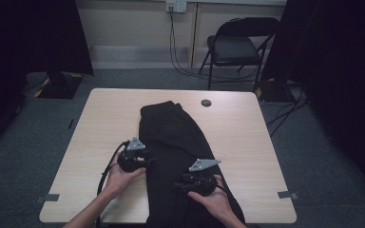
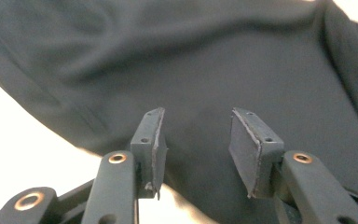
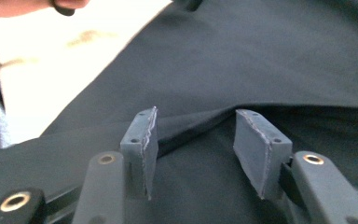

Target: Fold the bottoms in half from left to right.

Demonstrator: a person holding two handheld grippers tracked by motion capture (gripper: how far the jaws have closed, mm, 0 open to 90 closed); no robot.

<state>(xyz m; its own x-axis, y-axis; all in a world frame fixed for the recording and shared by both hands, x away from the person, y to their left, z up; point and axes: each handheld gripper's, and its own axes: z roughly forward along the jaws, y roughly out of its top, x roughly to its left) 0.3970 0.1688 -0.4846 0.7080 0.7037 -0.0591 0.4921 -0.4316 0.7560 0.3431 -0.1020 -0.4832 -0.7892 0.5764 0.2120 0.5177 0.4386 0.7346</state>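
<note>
We hold both grippers, left (image 1: 145, 161) and right (image 1: 183, 184), with jaws apart over the black garment (image 1: 176, 137), poised to pinch its folds

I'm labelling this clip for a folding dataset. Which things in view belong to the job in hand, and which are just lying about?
In the job:
black garment, spread on the table
left gripper, jaws open at its edge
right gripper, jaws open over it

Lying about:
folding chair
wall cables

Both tongs (image 1: 148, 161) (image 1: 178, 185) parted, low
</note>
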